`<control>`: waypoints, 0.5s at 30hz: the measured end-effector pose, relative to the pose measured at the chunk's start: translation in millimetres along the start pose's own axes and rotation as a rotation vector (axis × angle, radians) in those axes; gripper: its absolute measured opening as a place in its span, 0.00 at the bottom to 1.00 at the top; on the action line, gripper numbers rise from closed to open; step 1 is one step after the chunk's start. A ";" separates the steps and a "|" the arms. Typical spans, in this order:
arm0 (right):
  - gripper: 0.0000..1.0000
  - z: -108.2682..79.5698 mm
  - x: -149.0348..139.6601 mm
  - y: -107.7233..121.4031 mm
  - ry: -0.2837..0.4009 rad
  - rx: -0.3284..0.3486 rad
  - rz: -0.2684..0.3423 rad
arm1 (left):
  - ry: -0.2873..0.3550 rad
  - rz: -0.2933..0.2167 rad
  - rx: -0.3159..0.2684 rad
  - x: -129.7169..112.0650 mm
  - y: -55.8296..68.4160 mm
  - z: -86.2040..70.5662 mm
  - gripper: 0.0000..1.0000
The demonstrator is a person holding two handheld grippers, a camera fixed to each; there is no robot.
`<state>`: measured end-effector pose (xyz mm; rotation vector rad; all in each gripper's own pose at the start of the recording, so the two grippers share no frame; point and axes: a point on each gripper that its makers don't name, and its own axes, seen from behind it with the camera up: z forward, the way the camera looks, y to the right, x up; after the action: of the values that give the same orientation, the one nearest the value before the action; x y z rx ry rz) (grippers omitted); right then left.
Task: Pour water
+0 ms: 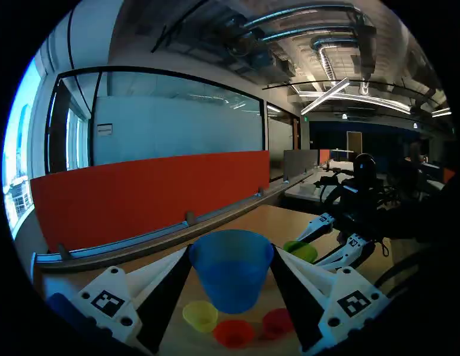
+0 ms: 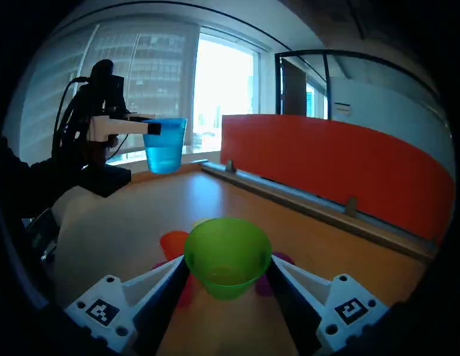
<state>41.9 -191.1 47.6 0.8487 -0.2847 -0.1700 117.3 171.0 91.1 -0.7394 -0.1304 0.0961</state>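
Pinching upright cups, left tool (image 1: 231,256) clamps the blue cup (image 1: 231,282), right tool (image 2: 227,262) the green cup (image 2: 228,252).

A cup (image 1: 231,276) with water in it, between the fingers of the left gripper (image 1: 231,259), hangs above three small cups (image 1: 232,332) clustered on the table (image 2: 140,202). To its right is a second cup (image 2: 228,255) in the right gripper (image 2: 228,264), and a partition (image 1: 146,196) lines the table's far edge.
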 end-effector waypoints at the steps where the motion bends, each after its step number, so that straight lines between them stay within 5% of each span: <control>1: 0.91 -0.8 3.1 -1.5 0.010 0.001 -0.001 | 0.000 0.001 0.000 0.0 0.4 -0.9 0.89; 15: 0.91 -8.9 30.7 -21.3 0.101 0.013 -0.030 | 0.011 0.000 -0.005 -0.9 9.3 -12.1 0.89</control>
<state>73.1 -206.7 31.4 0.8723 -0.1784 -0.1522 117.9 169.6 75.9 -0.7448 -0.1204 0.0922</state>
